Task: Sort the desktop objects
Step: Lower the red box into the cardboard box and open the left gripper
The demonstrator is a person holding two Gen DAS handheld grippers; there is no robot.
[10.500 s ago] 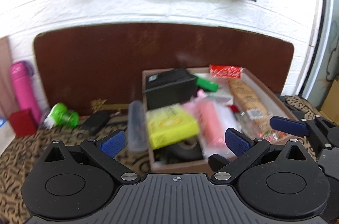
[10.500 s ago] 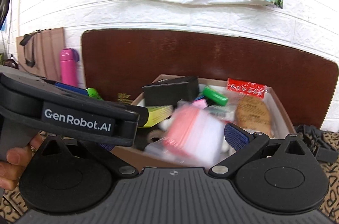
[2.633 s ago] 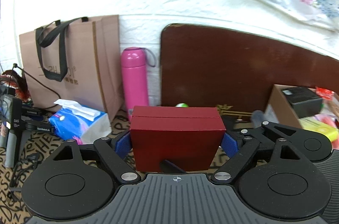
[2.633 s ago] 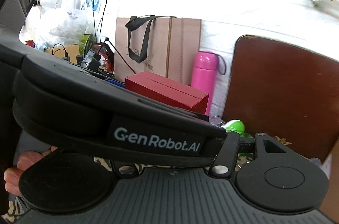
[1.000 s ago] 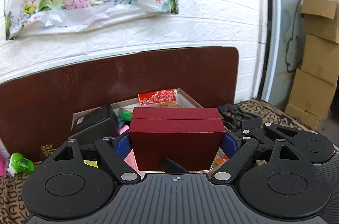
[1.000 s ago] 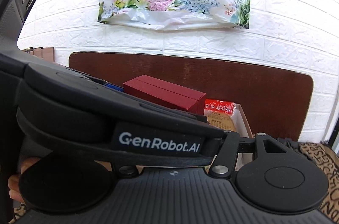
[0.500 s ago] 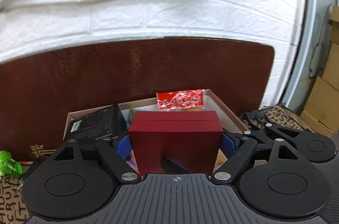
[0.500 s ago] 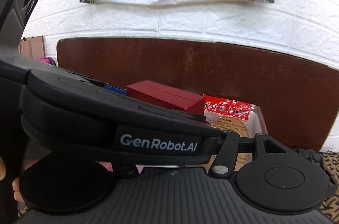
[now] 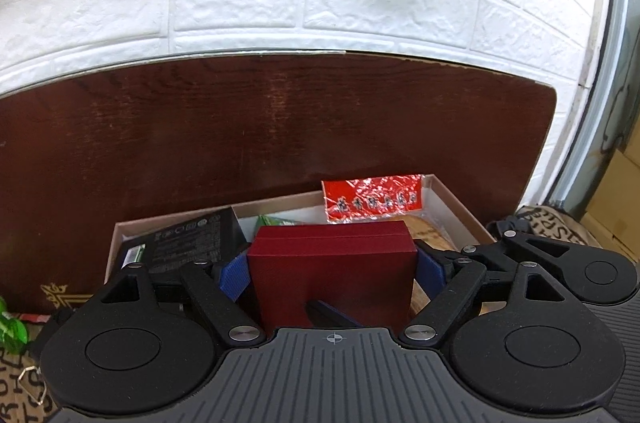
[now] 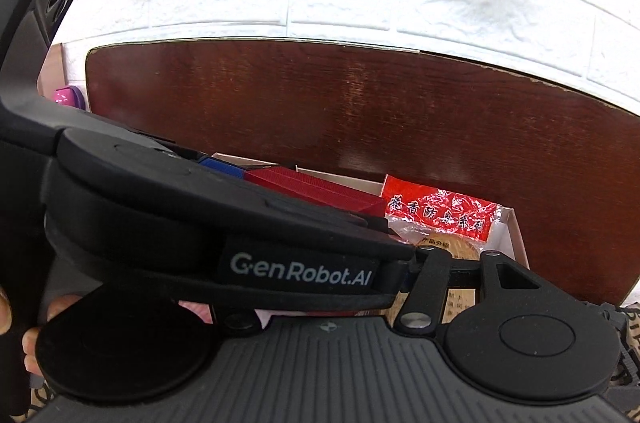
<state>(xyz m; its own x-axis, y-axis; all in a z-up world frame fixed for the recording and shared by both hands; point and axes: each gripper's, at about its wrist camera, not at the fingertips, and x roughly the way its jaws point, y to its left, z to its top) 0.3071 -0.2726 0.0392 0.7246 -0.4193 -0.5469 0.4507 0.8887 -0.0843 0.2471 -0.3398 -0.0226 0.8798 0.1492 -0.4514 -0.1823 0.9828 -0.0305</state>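
A dark red box (image 9: 332,271) sits between the blue pads of my left gripper (image 9: 332,269), which is shut on its two sides. It hangs just above an open cardboard box (image 9: 456,207). In the right wrist view the left gripper's black body (image 10: 200,223) crosses the frame. Behind it show the red box's top (image 10: 320,189) and one blue pad (image 10: 222,167). The right gripper's linkage (image 9: 560,263) reaches in from the right, close beside the red box. Its fingertips are hidden in both views. A dark finger-like tip (image 9: 328,315) shows under the red box.
The cardboard box holds a black carton (image 9: 192,239), a red foil packet (image 9: 372,199) and a brown packet. A dark wooden board (image 9: 280,127) stands right behind it against a white brick wall. A green item (image 9: 10,335) lies at far left, and a pink bottle (image 10: 66,95) beside the board.
Both hands have swung toward the cardboard box and dipped slightly, so the box and board now fill the views. The red box stays gripped by the left gripper.
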